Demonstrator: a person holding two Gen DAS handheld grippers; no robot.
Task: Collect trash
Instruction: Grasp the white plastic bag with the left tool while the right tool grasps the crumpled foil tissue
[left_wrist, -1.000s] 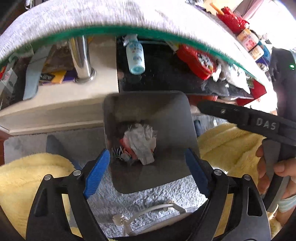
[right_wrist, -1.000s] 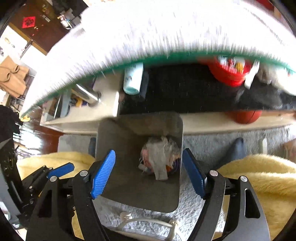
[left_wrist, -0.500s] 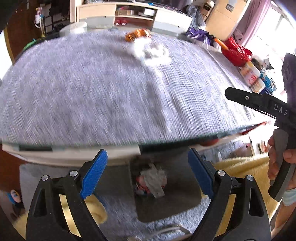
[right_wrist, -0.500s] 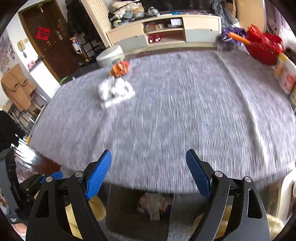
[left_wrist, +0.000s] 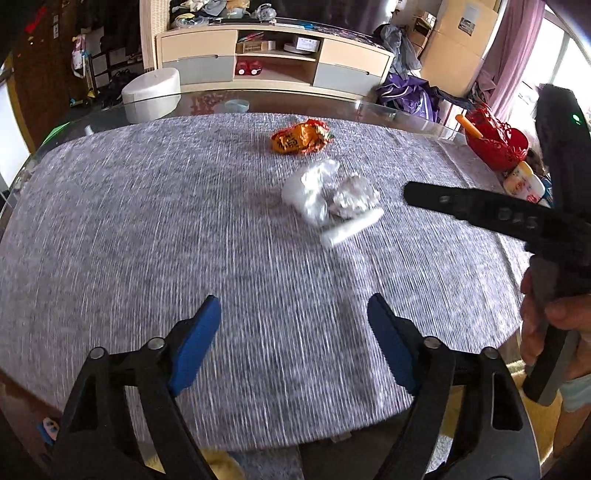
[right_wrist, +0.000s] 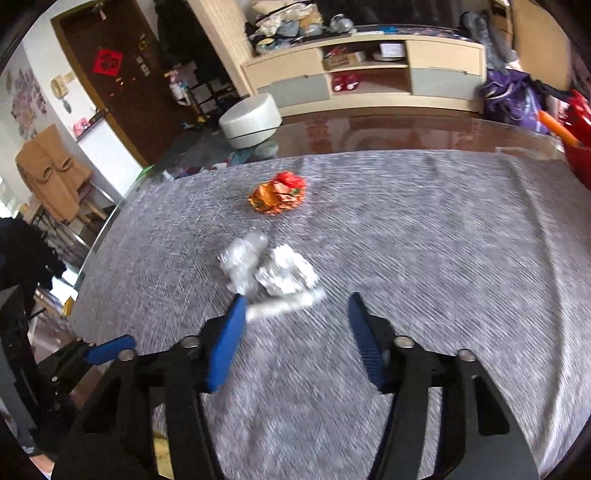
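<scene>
A: What is lying on the broad grey woven cloth-covered surface (left_wrist: 147, 229)?

B: Three pieces of trash are sitting well toward the far middle of it. The crumpled orange and red foil snack wrapper (left_wrist: 301, 137) is lying farthest away. Nearer, a crumpled clear plastic bag (left_wrist: 309, 188) is touching a crumpled white paper wad (left_wrist: 354, 195), and a small rolled white paper tube (left_wrist: 351, 230) is lying just in front of them.

A: And the tongs?

B: The left tongs (left_wrist: 294, 326) are hanging over bare cloth, wide and closing a little, with nothing between them. The right tongs (right_wrist: 295, 323) are narrowing to about half spread, also empty; in the right wrist view their left blue pad (right_wrist: 227, 343) is overlapping the tube's end, though I cannot tell whether it is touching.
</scene>
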